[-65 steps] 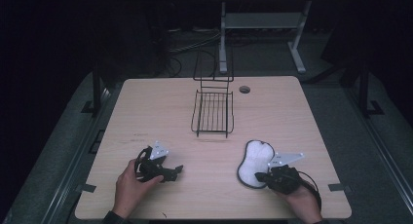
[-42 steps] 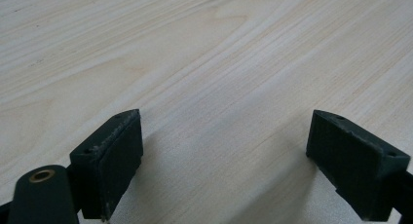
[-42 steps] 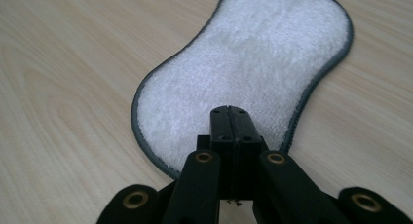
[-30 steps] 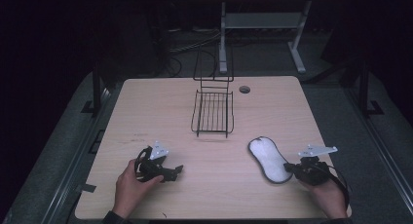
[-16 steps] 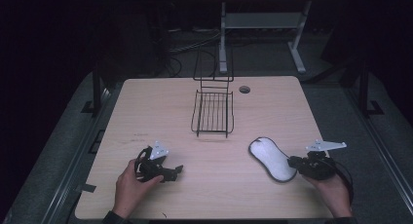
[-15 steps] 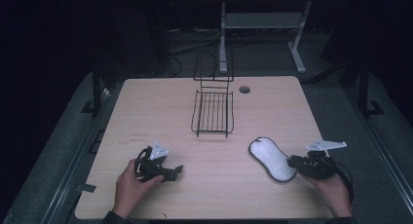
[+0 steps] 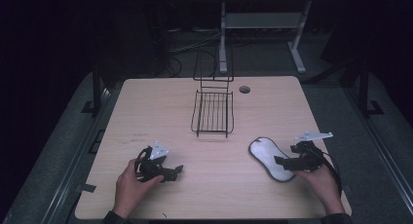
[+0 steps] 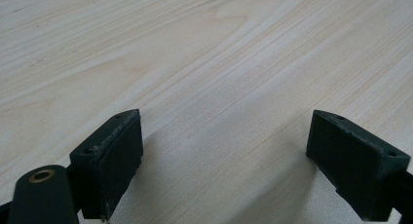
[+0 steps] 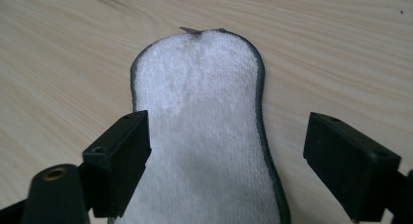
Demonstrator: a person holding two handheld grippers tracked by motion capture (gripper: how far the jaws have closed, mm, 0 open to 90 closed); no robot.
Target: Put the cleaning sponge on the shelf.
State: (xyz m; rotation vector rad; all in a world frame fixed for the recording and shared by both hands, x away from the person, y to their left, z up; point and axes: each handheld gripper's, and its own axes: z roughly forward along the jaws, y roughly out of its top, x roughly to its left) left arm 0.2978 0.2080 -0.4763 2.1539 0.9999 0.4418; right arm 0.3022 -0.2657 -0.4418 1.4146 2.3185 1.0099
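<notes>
White terry pad (image 9: 204, 131), dark-edged, flat on the pale wood counter (image 7: 160, 117), near the front right. Right gripper (image 9: 224, 156) low over its near end, jaws spread wide, one over the pad's edge, the other out past the opposite edge, nothing pinched. Left gripper (image 8: 224, 160) spread too, empty, resting on bare wood well apart at the front left. Wire rack (image 7: 213, 112) standing mid-counter, beyond both.

Looks soft, light and floppy: likely to sag and fold if lifted by one end, not fragile, fuzzy enough to hold without slipping. Thin and flush to the wood, so probably hard to get a jaw under. Best bet: pinch across the narrow waist or nip the stitched rim at the near end, pressing down slightly to bunch the cloth first.
</notes>
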